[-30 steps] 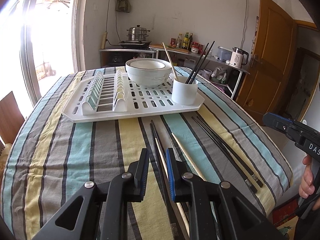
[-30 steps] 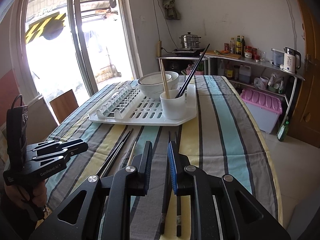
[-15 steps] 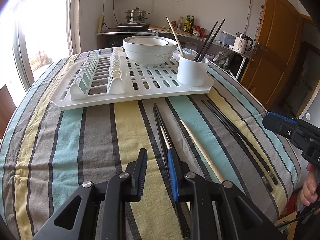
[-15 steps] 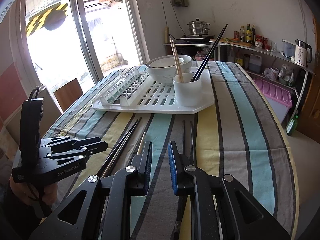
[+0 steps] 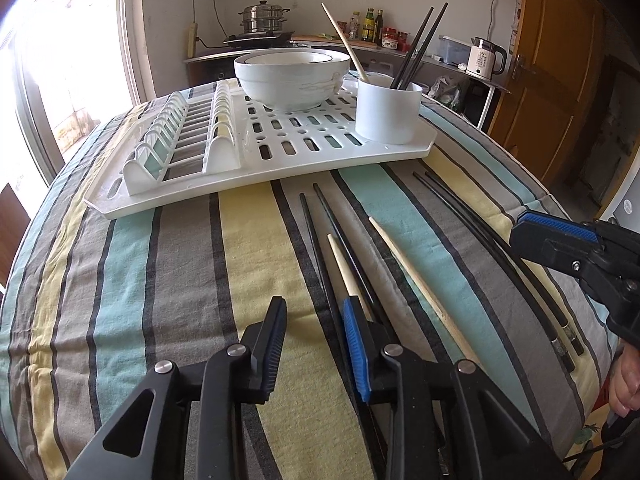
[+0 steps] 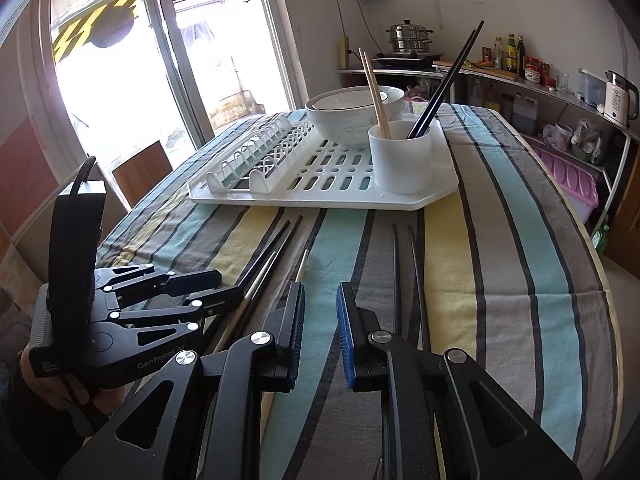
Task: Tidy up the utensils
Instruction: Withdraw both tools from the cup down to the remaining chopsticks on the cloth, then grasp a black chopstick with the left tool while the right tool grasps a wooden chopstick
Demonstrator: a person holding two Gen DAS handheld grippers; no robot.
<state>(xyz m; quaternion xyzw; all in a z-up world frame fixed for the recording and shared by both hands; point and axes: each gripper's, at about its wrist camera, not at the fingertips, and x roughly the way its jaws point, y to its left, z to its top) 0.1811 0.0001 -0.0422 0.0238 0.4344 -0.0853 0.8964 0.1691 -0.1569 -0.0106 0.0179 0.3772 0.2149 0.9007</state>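
Left claw widening over loose chopsticks
The left gripper (image 5: pixel 314 344), lower centre, is opening wider than before, empty, above the black and pale wooden chopsticks (image 5: pixel 344 264); the right gripper (image 6: pixel 320 332) is staying slightly apart, empty.

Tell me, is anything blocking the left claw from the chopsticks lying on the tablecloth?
Nothing visible. The left claw, its jaws opening and empty, hangs just above the black chopsticks and the wooden chopstick beside them on the bare striped tablecloth.

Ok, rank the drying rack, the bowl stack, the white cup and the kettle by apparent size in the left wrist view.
1. drying rack
2. bowl stack
3. white cup
4. kettle, though it stands farthest away, so its true size is unsure.
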